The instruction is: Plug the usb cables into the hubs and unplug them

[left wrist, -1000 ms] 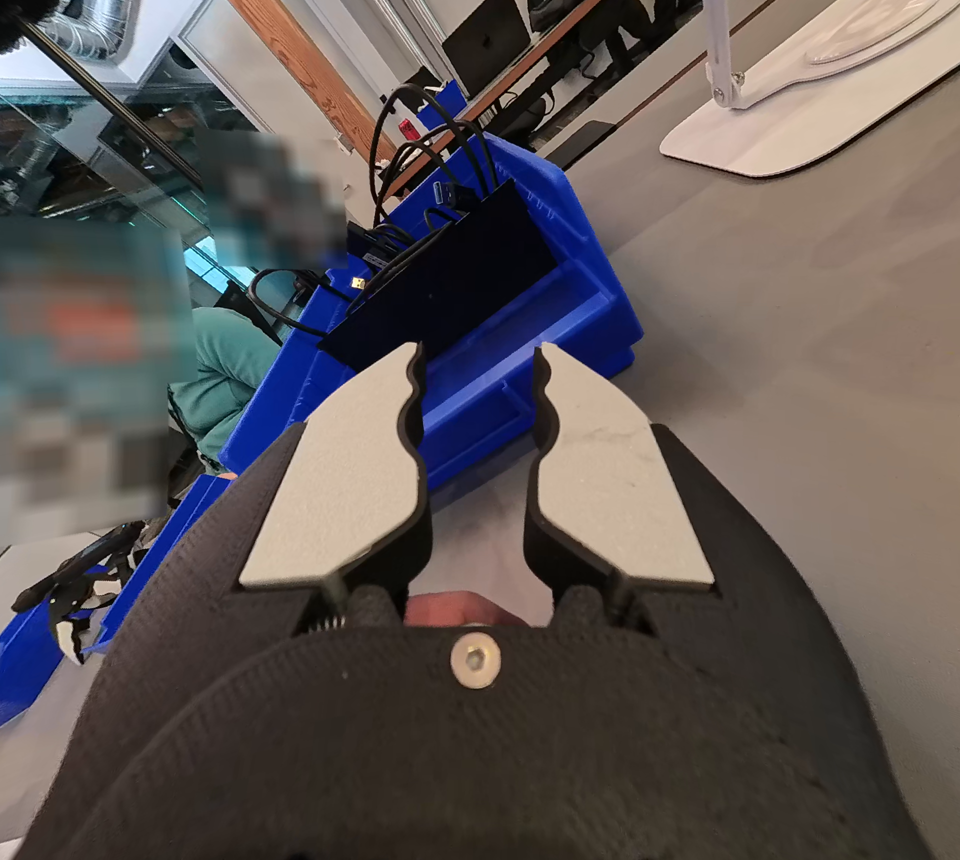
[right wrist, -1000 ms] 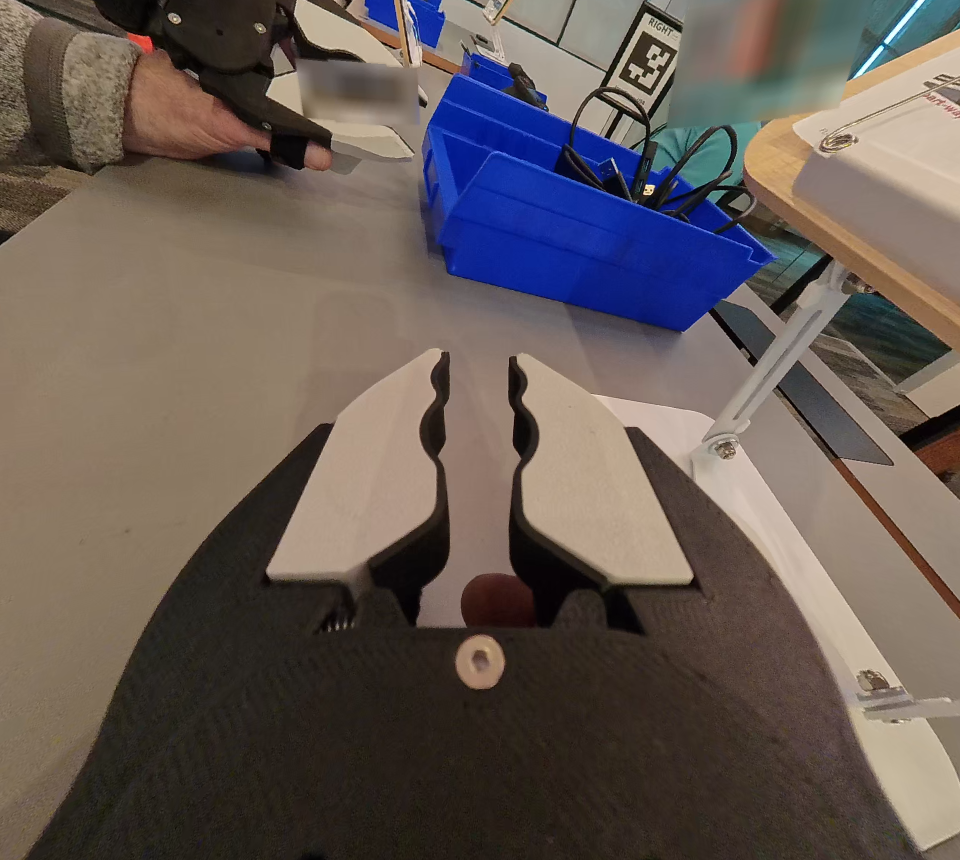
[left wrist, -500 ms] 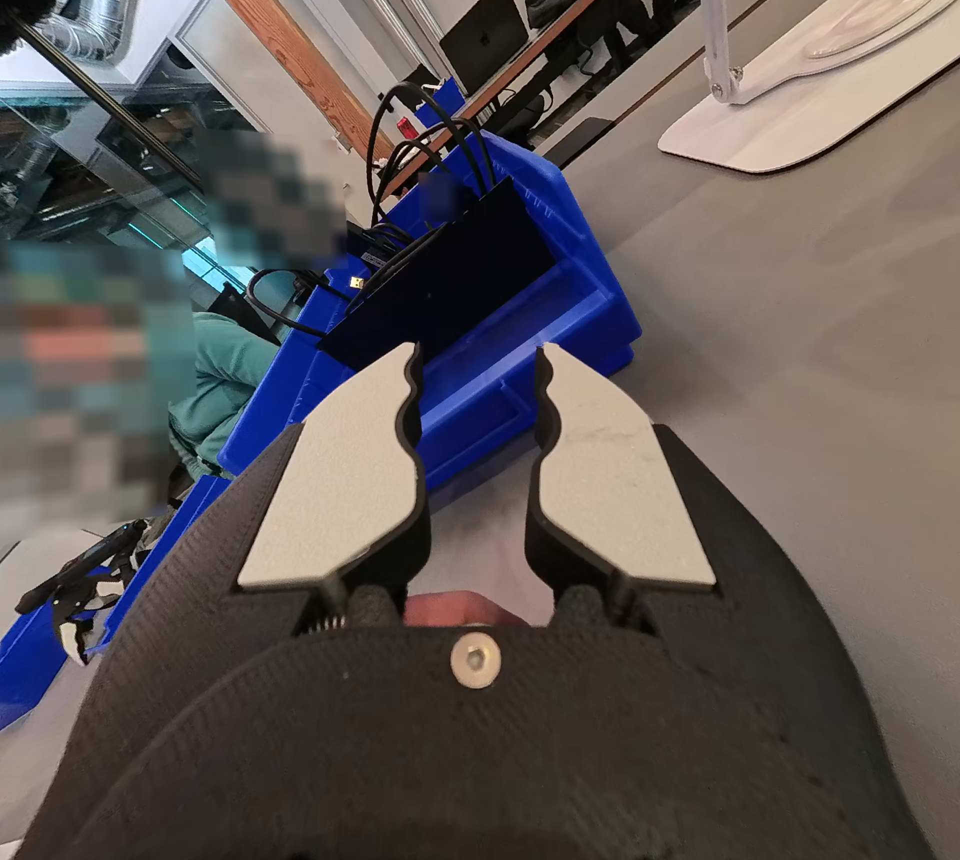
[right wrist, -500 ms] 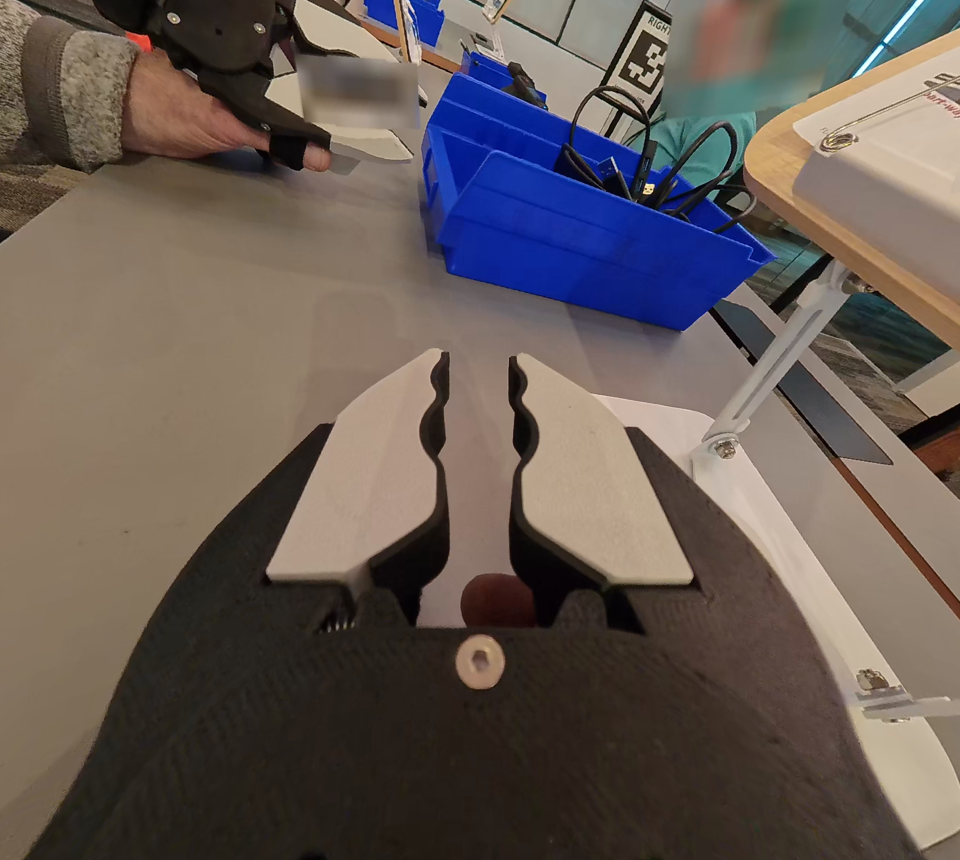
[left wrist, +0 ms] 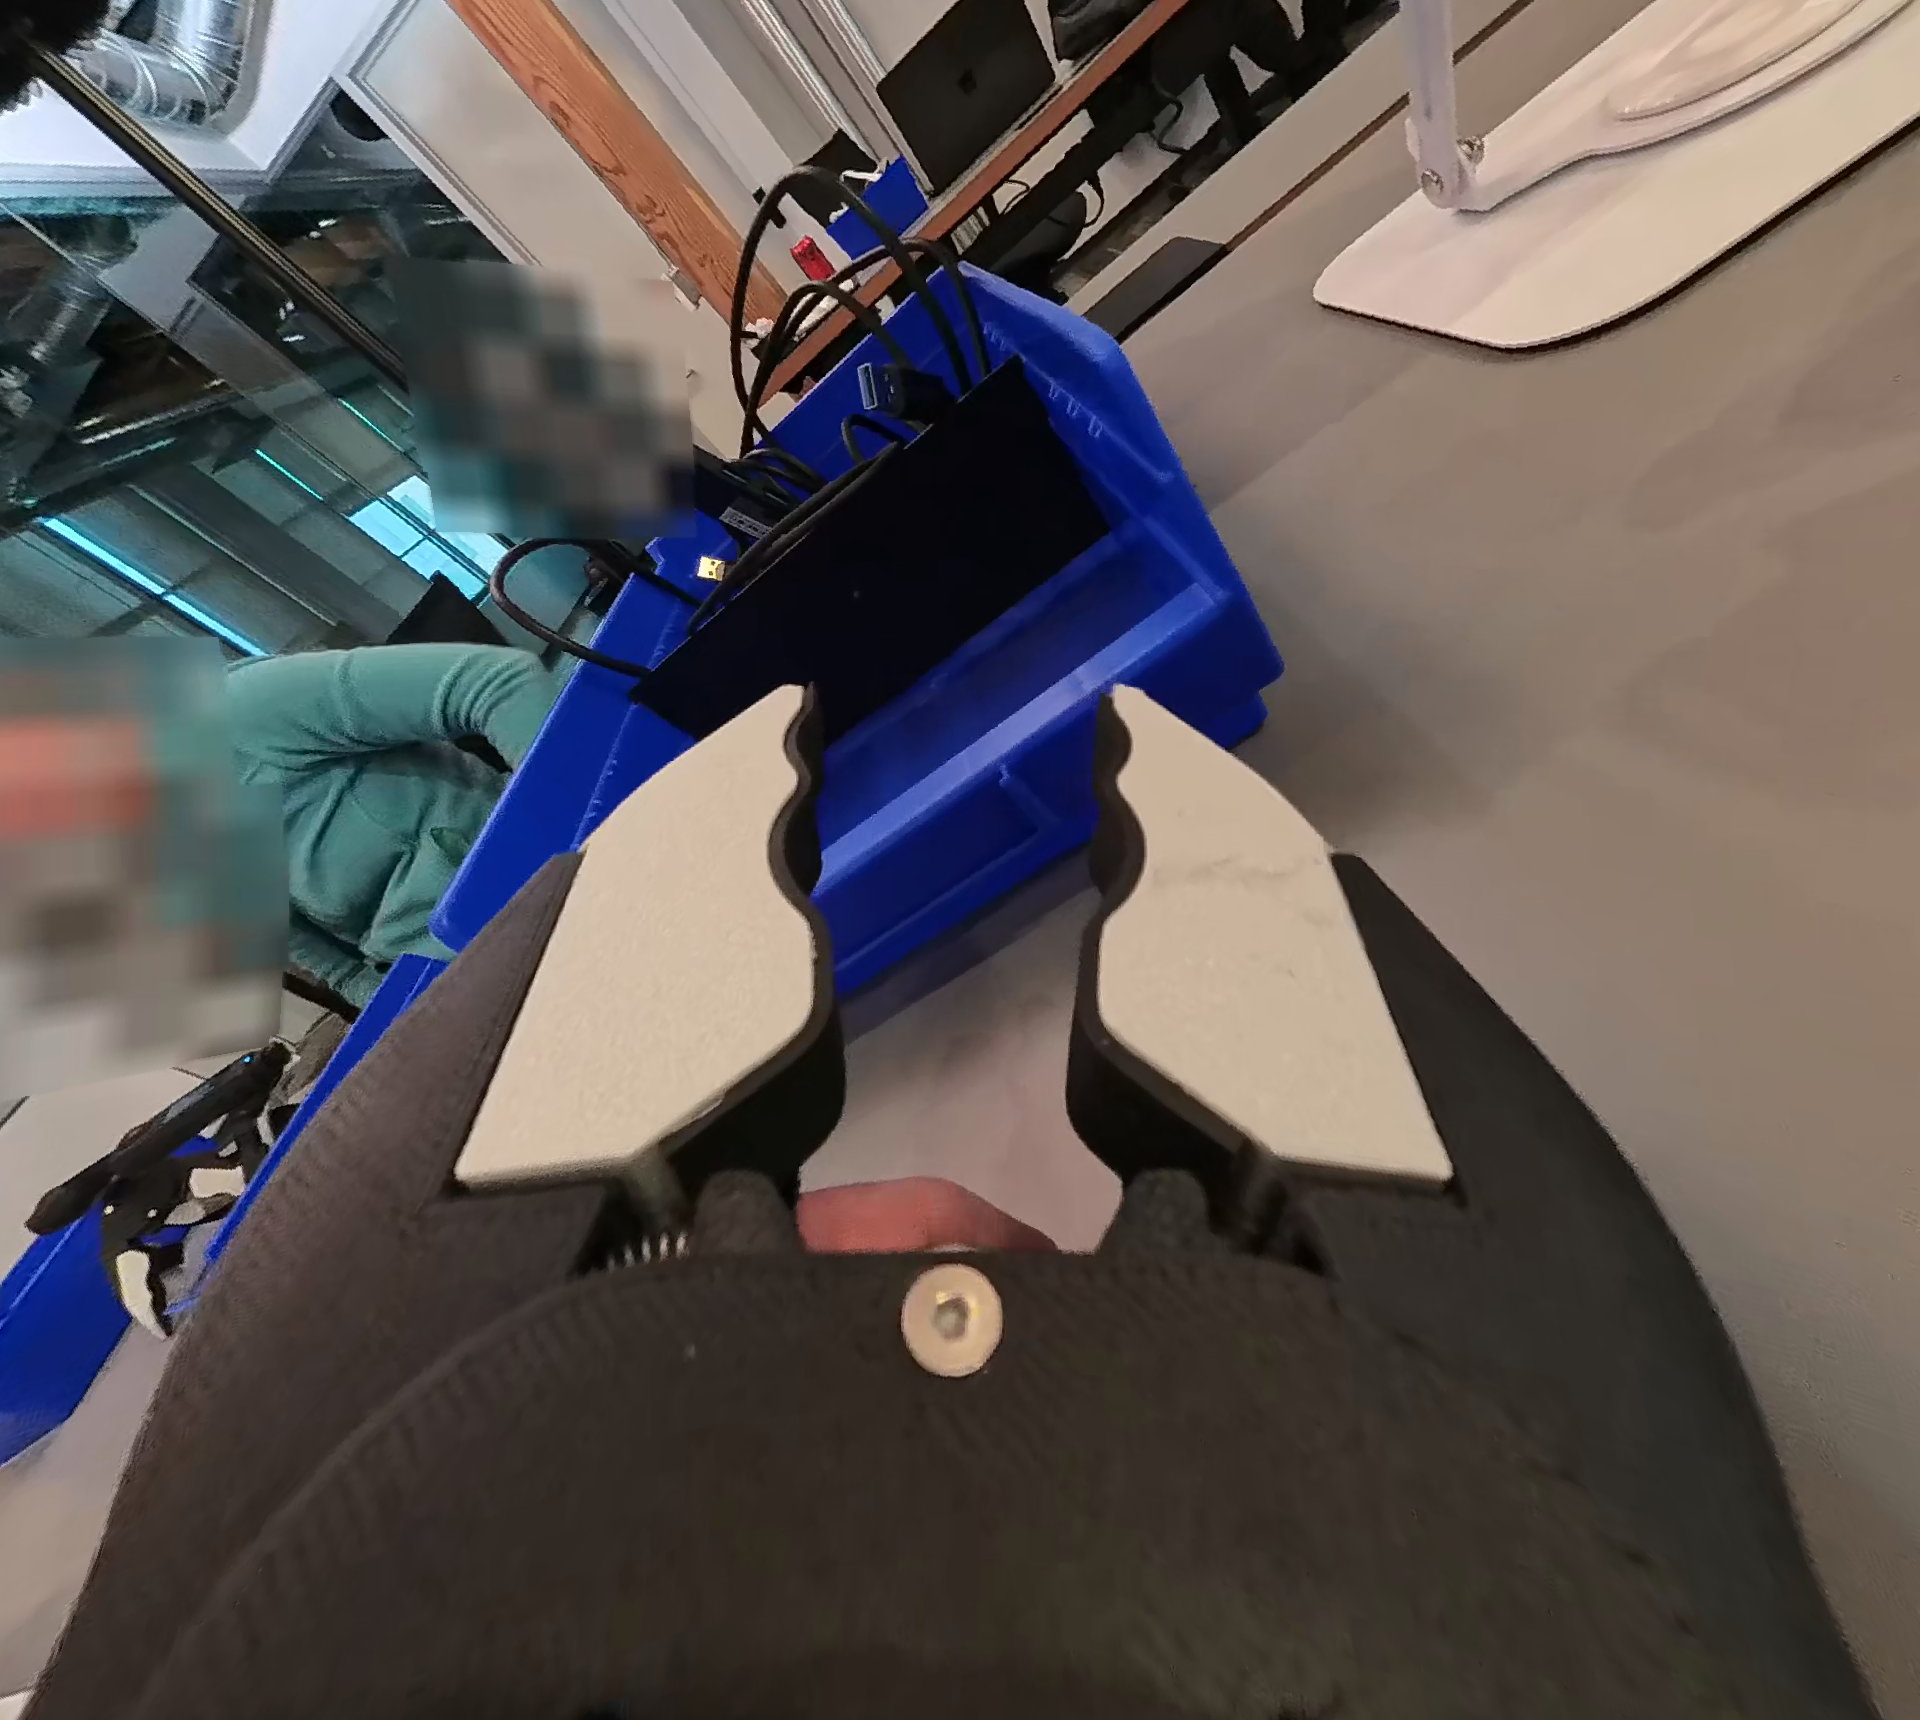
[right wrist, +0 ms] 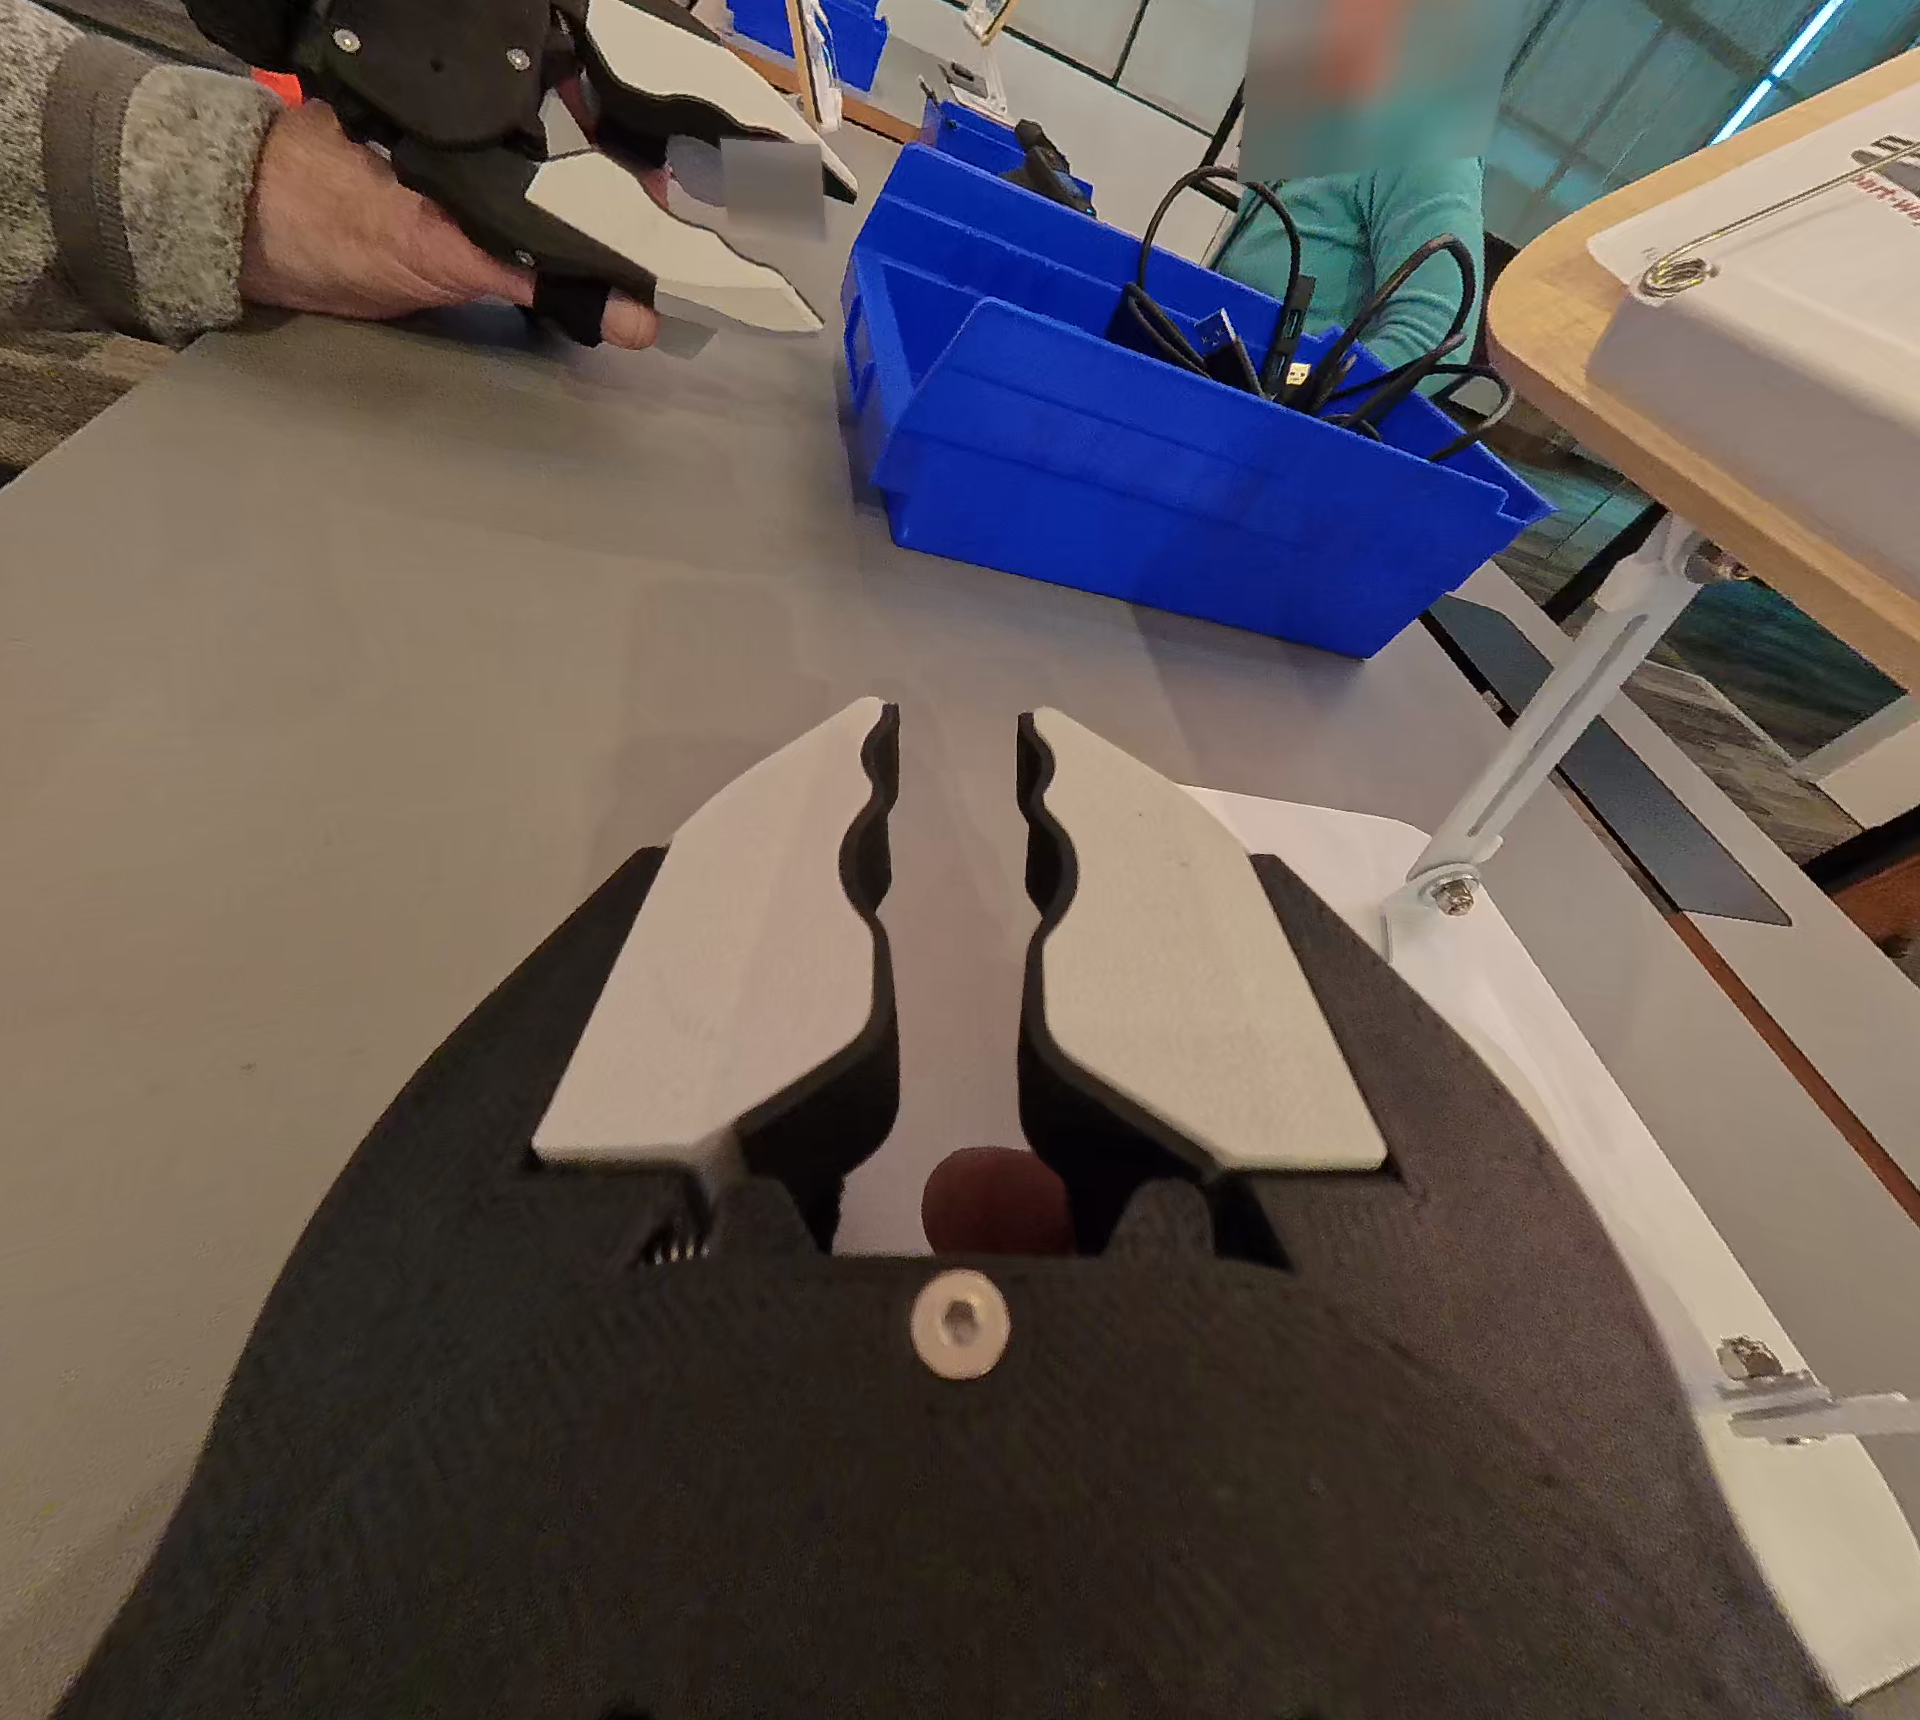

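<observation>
- We find the left gripper [left wrist: 956,714] with its jaws standing wide apart and nothing between them, held above the bench [left wrist: 1558,735] with its tips at the near wall of the blue bin [left wrist: 1195,548].
- We find the right gripper [right wrist: 956,720] parted by a narrower gap, also bare, low over the bench and well short of the same bin.
- The usb cables [right wrist: 1299,299] lie ahead of both grippers inside the bin, looped in a black tangle with their plugs pointing upward; we cannot make out a hub with certainty.
- Risk, in our judgement: drawing one cable could drag its neighbours, since the loops overlap.
- Risk: the bin could slide if a fingertip knocks its wall, as nothing appears to anchor it.
- A dark divider panel [left wrist: 914,548] stands in the bin between the left gripper and the cables, obstructing a straight reach.
- Just right of the right gripper, a white stand base [right wrist: 1558,1047] and its slanted strut limit sideways room.
</observation>
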